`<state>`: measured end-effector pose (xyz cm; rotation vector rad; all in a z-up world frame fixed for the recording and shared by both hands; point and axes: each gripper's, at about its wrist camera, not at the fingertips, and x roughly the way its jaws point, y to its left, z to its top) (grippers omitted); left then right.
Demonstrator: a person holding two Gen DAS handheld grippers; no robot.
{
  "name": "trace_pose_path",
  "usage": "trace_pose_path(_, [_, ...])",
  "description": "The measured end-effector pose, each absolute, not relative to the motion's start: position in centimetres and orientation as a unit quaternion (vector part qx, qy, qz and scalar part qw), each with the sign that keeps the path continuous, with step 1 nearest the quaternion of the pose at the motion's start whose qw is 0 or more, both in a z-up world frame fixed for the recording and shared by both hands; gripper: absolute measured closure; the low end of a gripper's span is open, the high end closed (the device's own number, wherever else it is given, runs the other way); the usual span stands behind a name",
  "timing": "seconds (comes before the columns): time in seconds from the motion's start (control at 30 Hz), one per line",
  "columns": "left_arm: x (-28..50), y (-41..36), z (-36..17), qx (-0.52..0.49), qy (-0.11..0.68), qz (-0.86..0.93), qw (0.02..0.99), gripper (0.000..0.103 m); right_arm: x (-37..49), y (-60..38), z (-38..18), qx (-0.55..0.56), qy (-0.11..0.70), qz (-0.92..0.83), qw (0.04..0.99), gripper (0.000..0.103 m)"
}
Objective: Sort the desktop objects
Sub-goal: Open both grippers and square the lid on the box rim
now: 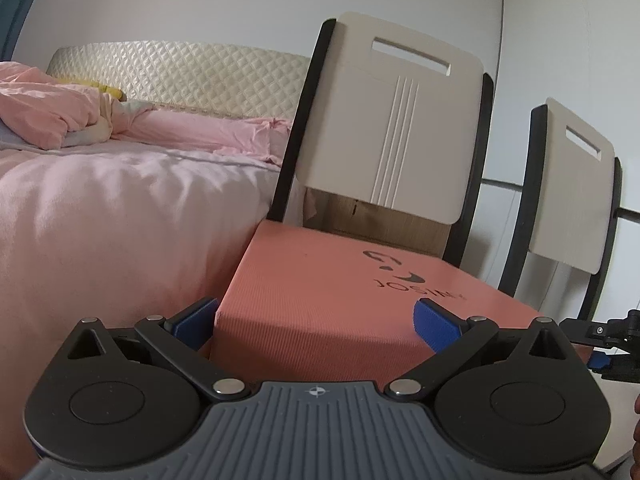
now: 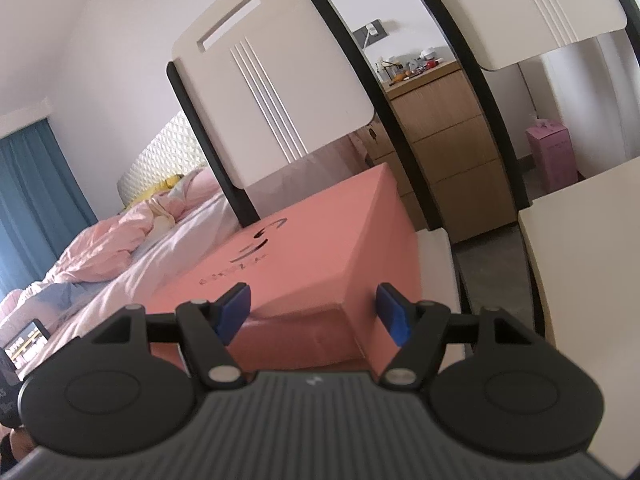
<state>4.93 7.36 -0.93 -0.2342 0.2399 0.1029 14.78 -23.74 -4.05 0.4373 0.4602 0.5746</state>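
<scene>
Two grippers frame your salmon-pink box point(image 1: 320, 280), a ribbed cardboard block with a dark printed logo, lying on a chair seat point(image 2: 438, 256) just beside the bed point(image 1: 100, 200). Your left gripper point(image 1: 316, 322) stands wide, blue pads straddling the box's near corner, contact unclear. Your right gripper point(image 2: 314, 312) sits half-closed around another corner; I cannot tell whether its pads press. Both point slightly downward.

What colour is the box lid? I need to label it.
Salmon pink box lid, with a dark logo; clearest in the left wrist view.
</scene>
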Motion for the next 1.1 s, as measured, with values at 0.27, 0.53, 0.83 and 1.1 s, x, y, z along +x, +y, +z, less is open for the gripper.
trace_pose_path(0.27, [6.2,7.7,-1.9,-0.122,0.156,0.054,0.979,0.000,15.0,-22.6,-4.5,0.171,0.239,0.265,0.918,0.033])
trace_pose_path(0.53, [6.1,7.7,-1.9,-0.123,0.155,0.058,0.978,0.000,15.0,-22.3,-4.7,0.179,0.230,0.270,0.918,0.019])
trace_pose_path(0.83, [6.5,7.7,-2.0,-0.115,0.152,0.053,0.980,0.000,16.6,-21.5,-5.3,0.170,0.240,0.281,0.914,0.010])
trace_pose_path(1.1, [7.8,8.1,-2.0,-0.098,0.155,0.036,0.982,0.000,15.7,-22.2,-4.9,0.150,0.246,0.310,0.906,0.011])
